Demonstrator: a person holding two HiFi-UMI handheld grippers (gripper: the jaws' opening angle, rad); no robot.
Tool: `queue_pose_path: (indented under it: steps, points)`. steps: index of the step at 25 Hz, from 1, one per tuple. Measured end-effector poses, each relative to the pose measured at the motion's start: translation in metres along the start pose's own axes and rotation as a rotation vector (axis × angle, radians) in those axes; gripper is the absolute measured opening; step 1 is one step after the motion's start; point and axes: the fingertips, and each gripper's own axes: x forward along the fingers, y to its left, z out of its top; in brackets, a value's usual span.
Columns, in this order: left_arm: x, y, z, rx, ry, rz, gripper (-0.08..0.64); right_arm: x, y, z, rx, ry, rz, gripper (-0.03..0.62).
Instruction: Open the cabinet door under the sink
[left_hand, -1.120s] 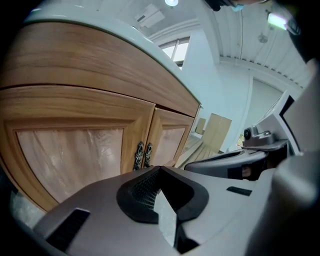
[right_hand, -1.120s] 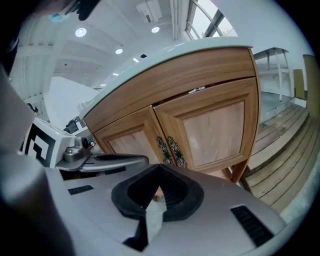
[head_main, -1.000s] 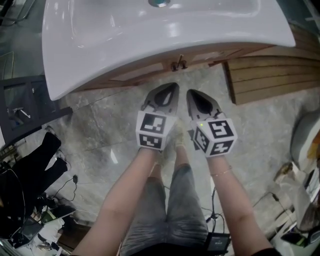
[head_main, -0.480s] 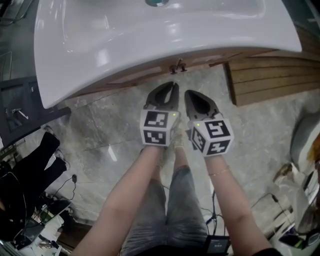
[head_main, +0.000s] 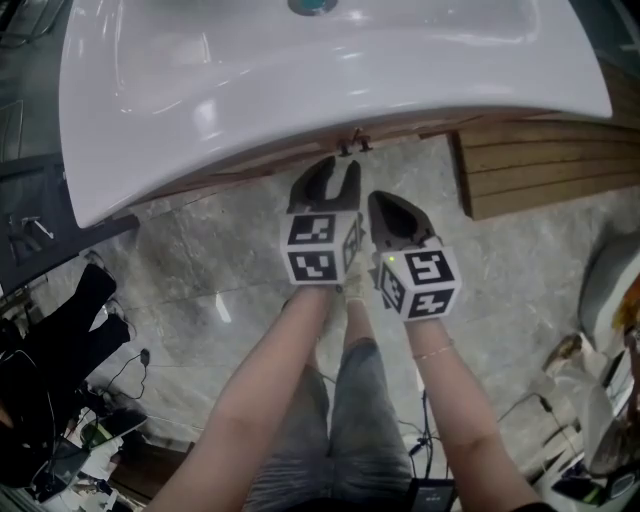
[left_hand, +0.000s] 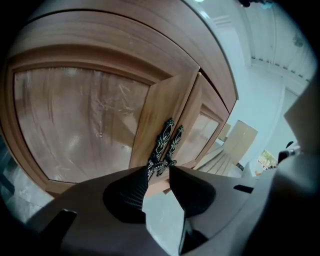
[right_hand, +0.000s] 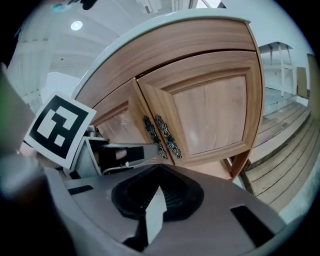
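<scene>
Your left gripper (left_hand: 159, 172) has its jaws apart, having just been opening. The lower ends of the two dark ornate handles (left_hand: 167, 145) show in the gap just past its tips, and neither pad presses on them. You point it at the seam where the left cabinet door (left_hand: 80, 125) meets the right cabinet door (right_hand: 210, 115). In the right gripper view both doors lie shut, with the handles upright side by side along that seam. Your right gripper (head_main: 380, 203) sits just beside the left one, a little farther back from the cabinet. Its jaws are closed together with nothing between them. Overhead, the white sink (head_main: 300, 70) overhangs the wooden cabinet, and from the head view its basin holds only the drain fitting (head_main: 312, 5) at the top edge. Both of your bare forearms reach forward and down, nearly parallel, over your grey-trousered legs (head_main: 340, 420). The marker cubes face up toward your head, above the grey stone floor (head_main: 200, 270). Wooden planks (head_main: 540, 150) lie to the right of the cabinet.
</scene>
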Motion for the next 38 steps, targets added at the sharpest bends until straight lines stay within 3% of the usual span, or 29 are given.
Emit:
queue_pose_path:
  steps: [16, 22, 38]
  points:
    - [0.028, 0.013, 0.006, -0.086, 0.039, 0.042, 0.126, 0.011, -0.031, 0.004, 0.039, 0.009, -0.043, 0.008]
    - [0.028, 0.009, 0.002, -0.075, 0.071, 0.071, 0.112, 0.011, -0.030, -0.002, 0.049, 0.021, -0.039, 0.008]
    - [0.025, 0.009, 0.003, 0.025, 0.066, 0.000, 0.084, 0.013, -0.031, -0.001, 0.038, 0.016, -0.034, 0.008]
